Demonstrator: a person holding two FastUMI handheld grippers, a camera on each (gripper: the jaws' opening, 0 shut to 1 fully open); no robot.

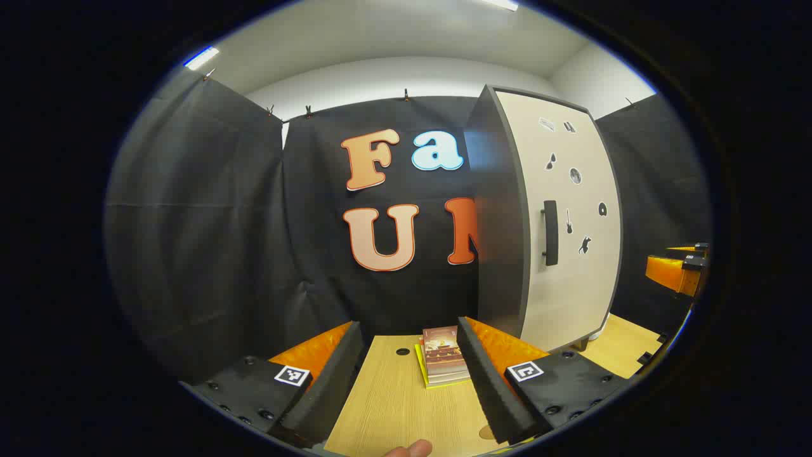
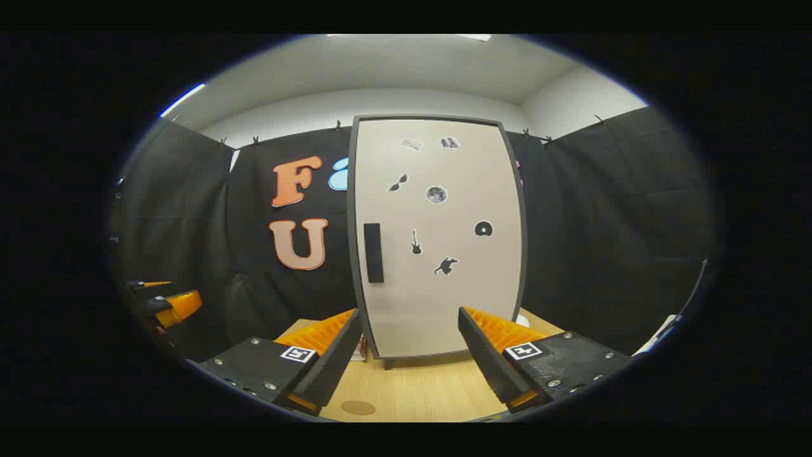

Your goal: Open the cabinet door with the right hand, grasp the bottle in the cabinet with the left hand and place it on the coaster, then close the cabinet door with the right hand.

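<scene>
I am holding both grippers above a light wooden table (image 2: pixel 438 387) in a booth walled with black cloth, facing a tall cabinet (image 2: pixel 438 235) whose pale door is sitting shut in its dark frame. In the right gripper view, the right gripper (image 2: pixel 409 333) is hovering in front of the cabinet door with its fingers spread wide apart and nothing between them. The dark vertical handle (image 2: pixel 373 252) is sitting near the door's left edge, above and well apart from the fingertips. Small black stickers (image 2: pixel 436 194) are dotting the door panel. A round brown coaster (image 2: pixel 358 407) is lying on the table just beside the base of this gripper's left finger.

In the left gripper view, the left gripper (image 1: pixel 409 333) is also standing wide open and empty, pointing at the booth wall to the left of the cabinet (image 1: pixel 558 222), which I am seeing at an angle with its dark side panel turned toward me. A small stack of booklets (image 1: pixel 443 355) is lying on the table (image 1: pixel 393 406) between the fingers, touching neither. A fingertip (image 1: pixel 409 449) is showing at the bottom edge. The other gripper is poking in at the far right. The bottle is hidden from me, since the cabinet is closed.
</scene>
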